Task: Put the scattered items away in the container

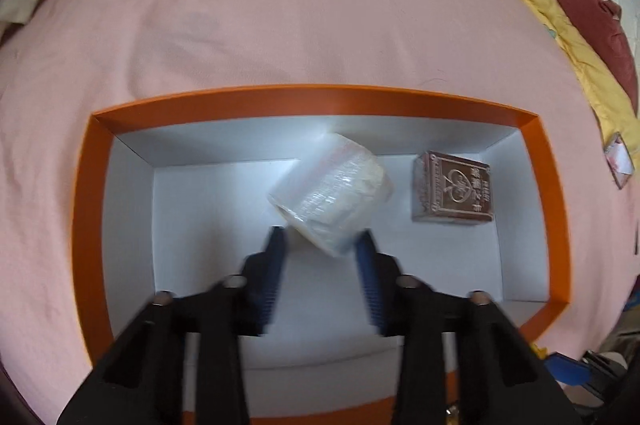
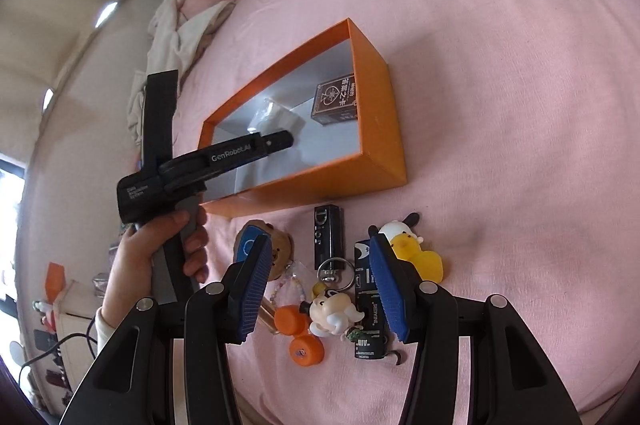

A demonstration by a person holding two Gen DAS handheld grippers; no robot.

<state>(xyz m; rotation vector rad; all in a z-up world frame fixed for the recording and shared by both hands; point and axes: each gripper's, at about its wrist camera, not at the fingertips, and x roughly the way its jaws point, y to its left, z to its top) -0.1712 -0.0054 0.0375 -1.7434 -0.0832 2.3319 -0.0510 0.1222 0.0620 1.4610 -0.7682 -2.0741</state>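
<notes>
box: the orange cardboard box [image 1: 280, 97] sits open on the pink bed [image 1: 280, 5], well in from its edges. A deck of playing cards [image 1: 452, 187] already lies in one corner.
left side: the left hand-held gripper [image 1: 320, 237] points down into the box, fingers drawn close together. The clear tape roll [image 1: 332, 193] hangs tilted right at their tips. It's too blurry to tell if it's still pinched or dropping.
right side: the right hand-held gripper [image 2: 319, 245] is spread with nothing in it, hovering over the leftovers.
leftovers: rubber duck [image 2: 420, 257], black Dior tube [image 2: 329, 233], battery [image 2: 370, 305], little figure keyring [image 2: 332, 309] and orange caps [image 2: 306, 349], all on the bed just outside the box.
step: I'd say we're dropping off the tape.
next: probably lift the left one clear, then close the right on one small piece without snagging its neighbours.
</notes>
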